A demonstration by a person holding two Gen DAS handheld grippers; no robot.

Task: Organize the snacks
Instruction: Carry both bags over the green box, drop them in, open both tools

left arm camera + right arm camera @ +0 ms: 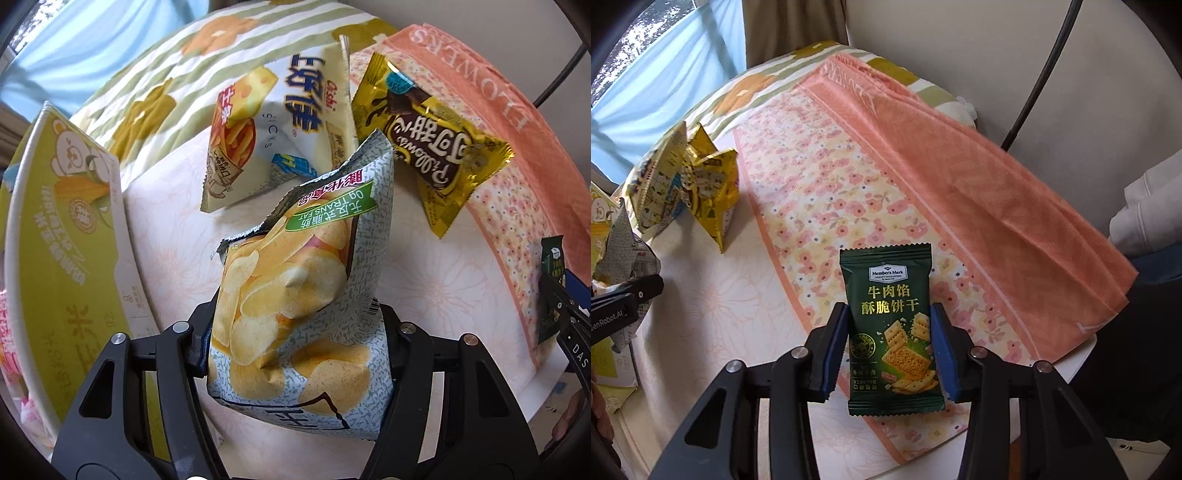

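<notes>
Each hand-held gripper clamps a snack lengthwise between its fingers: left hand-held gripper (pixel 295 343) the chip bag (pixel 295 295), right hand-held gripper (pixel 888 350) the green biscuit packet (pixel 892 332), with the green box (pixel 70 236) just left of the left one.

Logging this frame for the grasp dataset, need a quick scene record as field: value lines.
surface: white table with a floral pink towel folded on it
left gripper: shut on potato chip bag
right gripper: shut on green cracker packet
loose snacks: white cheese sticks bag, gold Pillows packet leaning on the towel
container: green corn-print carton at the left edge
person: white sleeve at right
</notes>
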